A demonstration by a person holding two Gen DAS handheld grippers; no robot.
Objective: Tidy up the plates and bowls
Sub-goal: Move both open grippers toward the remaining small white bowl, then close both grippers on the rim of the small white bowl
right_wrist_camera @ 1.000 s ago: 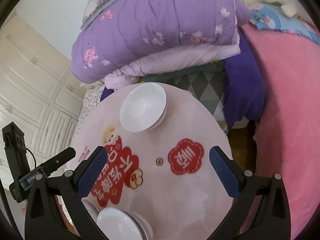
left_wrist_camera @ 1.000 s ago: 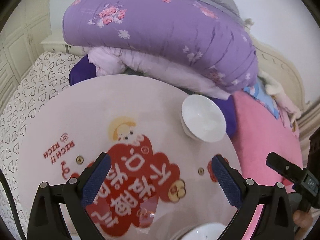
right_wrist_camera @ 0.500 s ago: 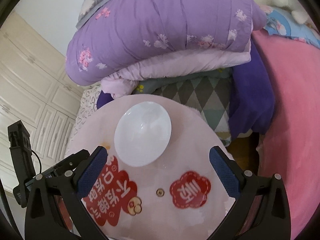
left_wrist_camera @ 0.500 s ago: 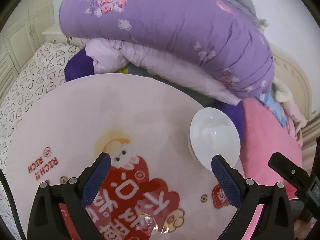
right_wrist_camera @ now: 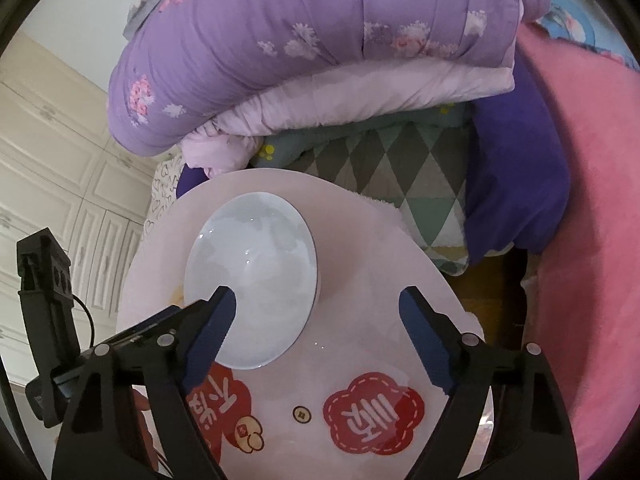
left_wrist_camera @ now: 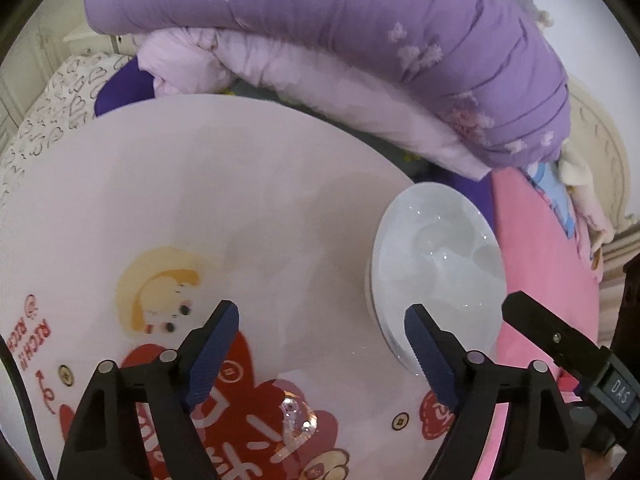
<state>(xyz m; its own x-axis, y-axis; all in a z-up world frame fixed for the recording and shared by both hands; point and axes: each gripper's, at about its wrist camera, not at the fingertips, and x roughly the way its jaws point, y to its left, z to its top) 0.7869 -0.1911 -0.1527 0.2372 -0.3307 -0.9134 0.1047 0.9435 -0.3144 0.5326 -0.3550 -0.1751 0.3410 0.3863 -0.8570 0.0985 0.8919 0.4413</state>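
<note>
A white bowl stands on the round pink table near its right edge. My left gripper is open and empty, and its right finger reaches the bowl's near rim. In the right wrist view the same bowl sits at the table's far left. My right gripper is open and empty, with its left finger in front of the bowl's near left rim. The other gripper's body shows at the left of that view.
A purple floral quilt and pale folded bedding lie on the bed behind the table. A pink blanket lies to the right. White cupboard doors stand at the left. The table top carries red stickers.
Both grippers have moved forward toward the white bowl, which looks larger and closer now. The stacked dishes at the near table edge have dropped out of view. Both stay open.
</note>
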